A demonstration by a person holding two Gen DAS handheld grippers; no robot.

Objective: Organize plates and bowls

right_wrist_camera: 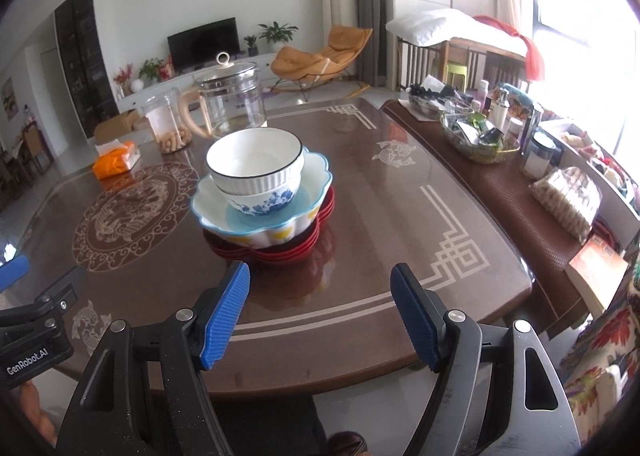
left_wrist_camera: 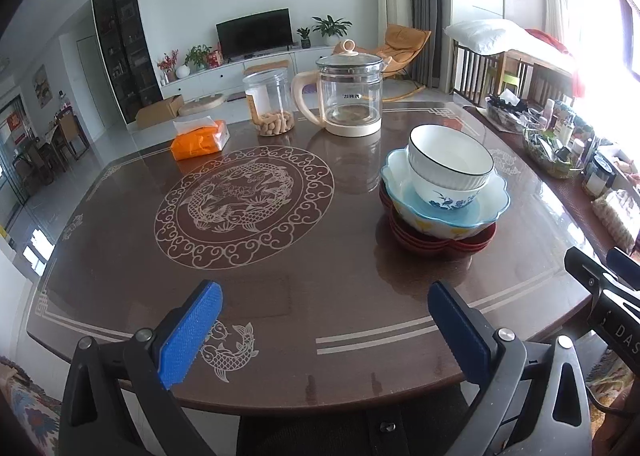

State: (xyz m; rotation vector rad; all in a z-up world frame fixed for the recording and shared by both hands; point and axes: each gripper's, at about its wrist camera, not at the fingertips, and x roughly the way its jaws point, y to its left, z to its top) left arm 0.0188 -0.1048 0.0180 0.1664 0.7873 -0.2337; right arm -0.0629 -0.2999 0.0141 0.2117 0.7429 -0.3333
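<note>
The left gripper (left_wrist_camera: 324,332), its two blue ribbed pads spread wide, holds nothing; only bare tabletop shows between the jaws. The right gripper (right_wrist_camera: 320,316) is likewise open and empty, its blue pads parted over the near edge of the dark brown table with pale line patterns (right_wrist_camera: 400,215).

Just beyond the right gripper stands the task's thing, one stack of dishes. At the bottom lie several red lobed plates (right_wrist_camera: 280,252); on them sits a wide scalloped bowl with a blue rim and pale blue inside (right_wrist_camera: 256,219); inside that, a small white bowl with blue flowers (right_wrist_camera: 264,203); on top, a white ribbed bowl with a dark rim (right_wrist_camera: 256,165). The dishes appear nested largest to smallest so the pile stays steady — the sorting looks finished or close to it, with no loose dish in sight.

Behind the stack stand a clear glass kettle with a cream handle and lid (left_wrist_camera: 348,91) and a clear plastic jar holding peanuts (left_wrist_camera: 272,103). Left of the stack lies an orange tissue pack (left_wrist_camera: 200,139). Right of the stack, off the table, a brown side surface carries a cluttered basket of bottles (right_wrist_camera: 480,135). Nothing lies between the jaws and the stack.
</note>
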